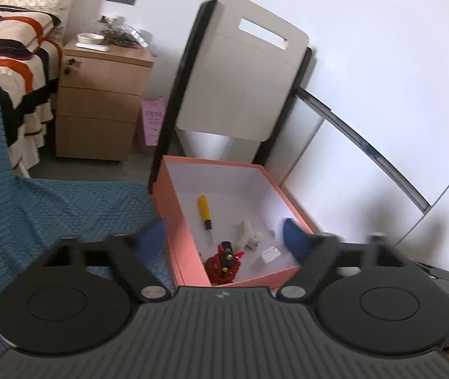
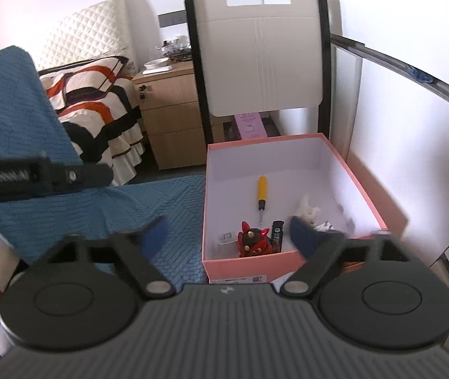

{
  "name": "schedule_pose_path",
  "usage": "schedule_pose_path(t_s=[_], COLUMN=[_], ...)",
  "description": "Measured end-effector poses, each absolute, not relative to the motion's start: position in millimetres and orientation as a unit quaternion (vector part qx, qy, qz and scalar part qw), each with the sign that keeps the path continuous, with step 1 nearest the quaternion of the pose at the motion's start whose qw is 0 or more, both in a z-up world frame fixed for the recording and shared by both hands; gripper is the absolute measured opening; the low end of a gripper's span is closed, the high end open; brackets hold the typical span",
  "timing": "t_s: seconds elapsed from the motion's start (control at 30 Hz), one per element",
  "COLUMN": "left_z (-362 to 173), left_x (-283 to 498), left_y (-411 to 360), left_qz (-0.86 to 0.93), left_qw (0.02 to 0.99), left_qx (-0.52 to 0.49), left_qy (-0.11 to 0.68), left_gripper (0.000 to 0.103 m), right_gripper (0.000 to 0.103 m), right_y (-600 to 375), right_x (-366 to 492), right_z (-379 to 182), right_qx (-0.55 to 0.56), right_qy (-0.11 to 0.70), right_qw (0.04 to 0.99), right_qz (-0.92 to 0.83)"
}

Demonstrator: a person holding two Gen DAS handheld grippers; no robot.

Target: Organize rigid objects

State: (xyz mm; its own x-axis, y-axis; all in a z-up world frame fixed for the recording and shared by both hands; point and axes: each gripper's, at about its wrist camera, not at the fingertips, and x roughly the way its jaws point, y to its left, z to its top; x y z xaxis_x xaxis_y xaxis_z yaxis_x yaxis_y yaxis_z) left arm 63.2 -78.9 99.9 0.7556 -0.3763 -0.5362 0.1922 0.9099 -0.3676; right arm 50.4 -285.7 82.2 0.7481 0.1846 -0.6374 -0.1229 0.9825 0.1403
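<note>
A pink box point(image 1: 174, 221) point(image 2: 237, 263) with a white inside sits beside the blue-covered seat. In it lie a yellow-handled screwdriver point(image 1: 205, 212) point(image 2: 261, 193), a red and black cat figure point(image 1: 224, 260) point(image 2: 254, 240), a white plush toy point(image 1: 249, 235) point(image 2: 308, 210), a small white block point(image 1: 270, 254) and a black lighter-like item point(image 2: 276, 235). My left gripper point(image 1: 224, 237) is open and empty, its fingers either side of the box's near left wall. My right gripper point(image 2: 230, 233) is open and empty above the box's near left corner.
A white chair back point(image 1: 243, 85) point(image 2: 262, 60) stands just behind the box. A wooden drawer cabinet point(image 1: 98, 101) point(image 2: 170, 120) and a striped bed point(image 1: 19, 72) point(image 2: 98, 101) are at the back left. A blue textured cover point(image 1: 50, 214) point(image 2: 82, 208) lies left of the box. The other gripper's body point(image 2: 35, 177) shows at left.
</note>
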Motion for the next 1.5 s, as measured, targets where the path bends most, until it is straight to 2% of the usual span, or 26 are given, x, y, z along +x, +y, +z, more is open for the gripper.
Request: schedule_pose_path(t_s=[0.17,0.27,1.5], left_z=[105.7,105.8,98.3], left_x=[55.6,53.1,58.9], left_y=[-82.1,-80.0,-95.7], left_qz=[-0.149,-0.148,-0.144], left_qw=[0.928,0.926,0.918], left_qx=[-0.124,-0.13,-0.123], left_qy=[0.317,0.321,0.348], left_gripper=[0.1,0.103,0.103], right_gripper=[0.103,0.103,0.103], right_y=[-293.0,-292.3,-297.6], right_x=[49.0,47.4,34.6], right_z=[82.5,82.3,76.0], right_qx=[0.06,0.054,0.047], right_qy=[0.347,0.347,0.363], right_qw=[0.935,0.935,0.93], right_qz=[0.054,0.049,0.04])
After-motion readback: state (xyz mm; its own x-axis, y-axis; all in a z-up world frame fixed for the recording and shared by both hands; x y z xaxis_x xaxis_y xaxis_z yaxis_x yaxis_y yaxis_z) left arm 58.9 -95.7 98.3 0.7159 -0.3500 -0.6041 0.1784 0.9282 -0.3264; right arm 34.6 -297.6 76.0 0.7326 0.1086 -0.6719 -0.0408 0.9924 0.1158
